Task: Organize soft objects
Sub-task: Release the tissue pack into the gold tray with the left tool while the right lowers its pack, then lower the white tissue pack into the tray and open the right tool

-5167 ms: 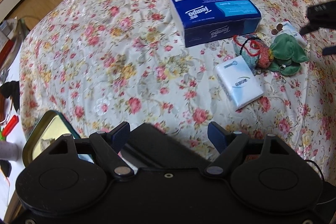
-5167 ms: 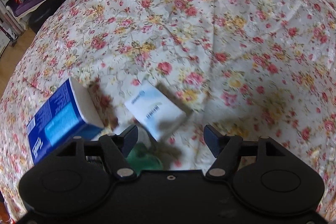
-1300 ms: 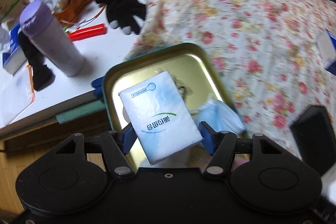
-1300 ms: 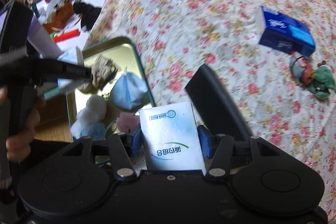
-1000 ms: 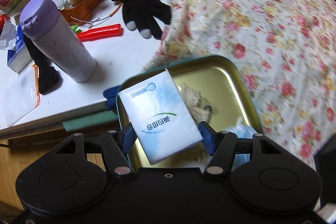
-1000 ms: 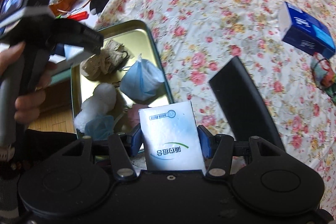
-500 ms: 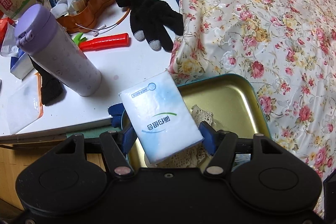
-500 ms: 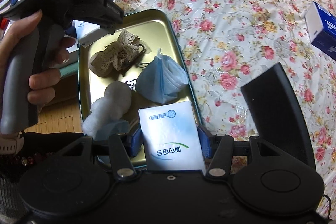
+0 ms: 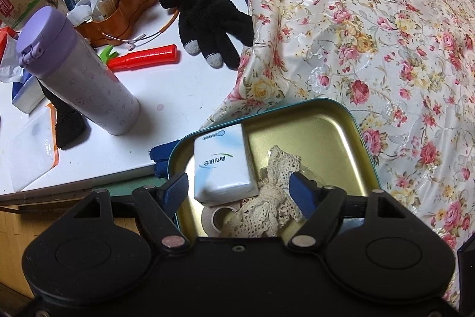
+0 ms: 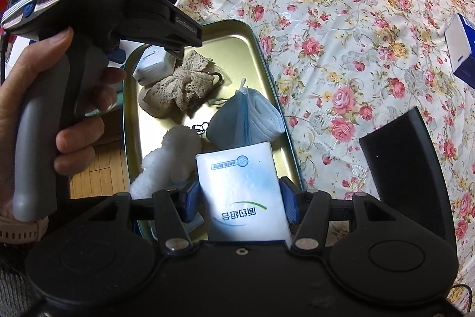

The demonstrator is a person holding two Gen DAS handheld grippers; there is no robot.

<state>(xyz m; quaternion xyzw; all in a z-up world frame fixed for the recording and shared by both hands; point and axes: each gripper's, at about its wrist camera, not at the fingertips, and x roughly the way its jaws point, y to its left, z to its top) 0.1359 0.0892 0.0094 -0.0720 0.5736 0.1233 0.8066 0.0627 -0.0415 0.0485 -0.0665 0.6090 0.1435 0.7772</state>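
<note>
Tissue pack, light, squashy, slick-wrapped: clamped by its long sides in right gripper, lower centre; left gripper gapes over tray.

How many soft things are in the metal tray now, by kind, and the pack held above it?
Tissue packs: 2, one in tray, one held
Lace cloth: 1
Face mask: 1
White fluffy item: 1
Total: 5

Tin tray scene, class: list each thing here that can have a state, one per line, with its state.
Left gripper: open, released.
Right gripper: shut on a tissue pack.
Other tissue pack: lying in the tin tray, free of the fingers.
Face mask: folded, in the tray.
Lace bow: tied, in the tray.
Purple bottle: lid closed, upright.
</note>
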